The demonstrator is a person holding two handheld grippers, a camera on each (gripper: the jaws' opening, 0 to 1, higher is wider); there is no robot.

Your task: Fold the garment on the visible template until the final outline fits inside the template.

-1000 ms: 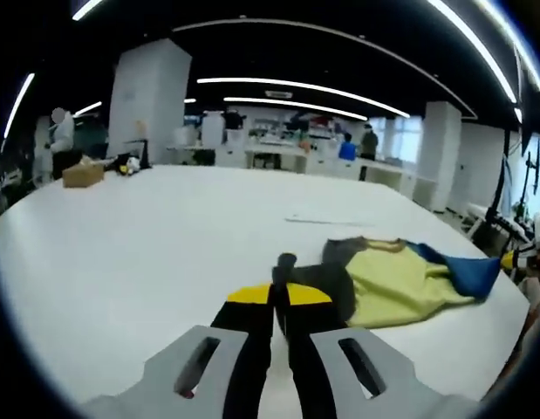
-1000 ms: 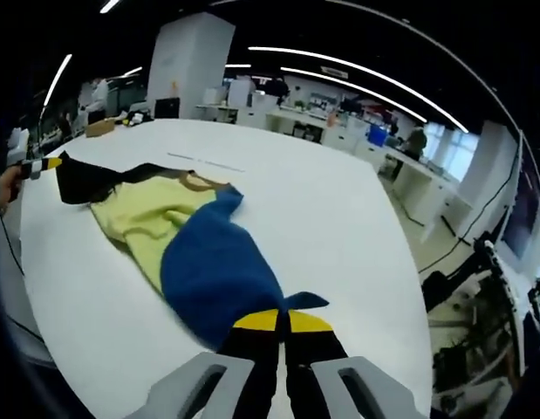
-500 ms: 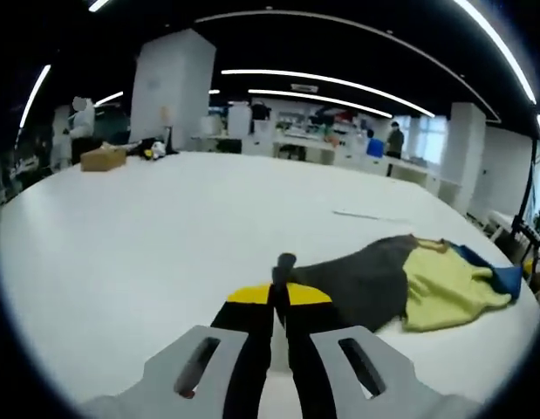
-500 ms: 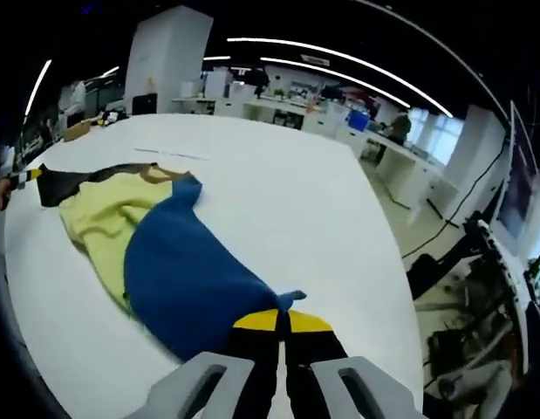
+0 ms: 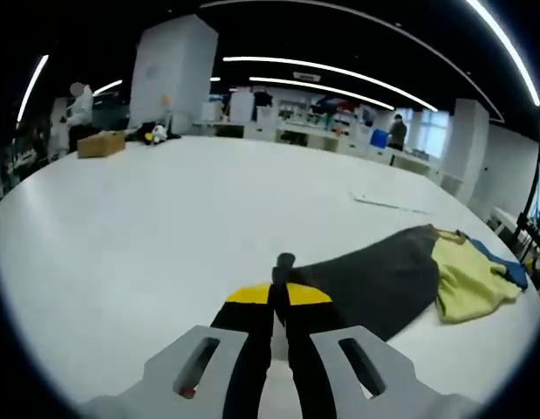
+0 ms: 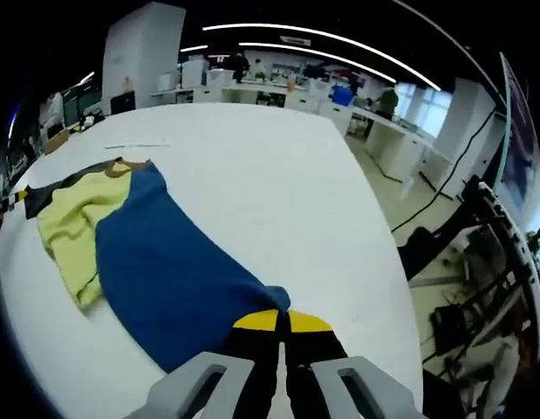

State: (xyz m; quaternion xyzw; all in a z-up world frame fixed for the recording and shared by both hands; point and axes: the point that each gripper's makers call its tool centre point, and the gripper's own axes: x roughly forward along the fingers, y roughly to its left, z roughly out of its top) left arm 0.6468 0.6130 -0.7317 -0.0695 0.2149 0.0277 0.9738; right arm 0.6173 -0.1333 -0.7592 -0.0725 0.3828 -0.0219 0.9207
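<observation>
A long-sleeved garment lies on the white table [image 5: 147, 227]. It has a dark grey sleeve [image 5: 374, 279], a yellow body [image 5: 466, 279] and a blue sleeve [image 5: 507, 269]. My left gripper [image 5: 280, 292] is shut on the cuff of the grey sleeve. In the right gripper view the blue sleeve [image 6: 165, 279] runs up to my right gripper [image 6: 281, 319], which is shut on its cuff. Beyond it lie the yellow body [image 6: 69, 227] and the grey sleeve [image 6: 56, 188], with the left gripper [image 6: 10, 202] at the far end. A thin pale line [image 5: 392, 204] marks the table behind the garment.
A cardboard box [image 5: 101, 144] and small items sit at the table's far left corner, a person [image 5: 78, 109] behind them. Office desks and a white pillar [image 5: 169, 78] stand beyond. Right of the table edge [image 6: 383, 262] are stands and cables [image 6: 479, 288].
The two grippers have drawn apart with the cuffs in them. The garment has stretched out: the grey and blue sleeves now lie longer and flatter, and the yellow body is farther from each gripper.
</observation>
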